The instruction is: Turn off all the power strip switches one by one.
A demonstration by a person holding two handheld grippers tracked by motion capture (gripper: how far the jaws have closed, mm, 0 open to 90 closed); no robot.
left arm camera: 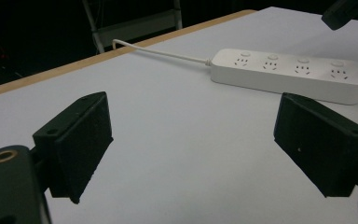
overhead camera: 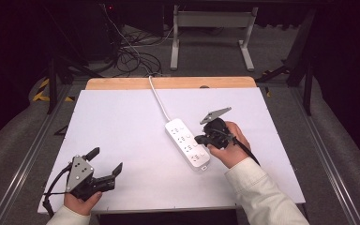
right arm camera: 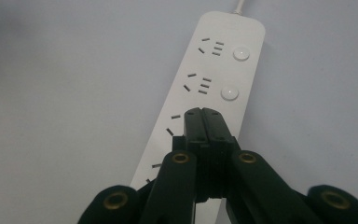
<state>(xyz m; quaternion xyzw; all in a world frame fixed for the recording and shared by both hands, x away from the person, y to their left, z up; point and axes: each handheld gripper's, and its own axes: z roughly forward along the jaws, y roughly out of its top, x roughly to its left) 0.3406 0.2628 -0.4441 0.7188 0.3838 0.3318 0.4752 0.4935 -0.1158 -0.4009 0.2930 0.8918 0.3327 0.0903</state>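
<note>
We held the right gripper (right arm camera: 204,113), jaws pressed together, over the white power strip (right arm camera: 214,88) lying mid-table, left gripper (overhead camera: 104,164) spread and well apart, and a skewed jab could have missed the switch button (right arm camera: 229,93), nudging the strip sideways.

We see a lab test bench: beyond the right gripper (overhead camera: 200,138), a white-topped table (overhead camera: 122,122), tangled floor cables (overhead camera: 131,54), dark curtains around.
</note>
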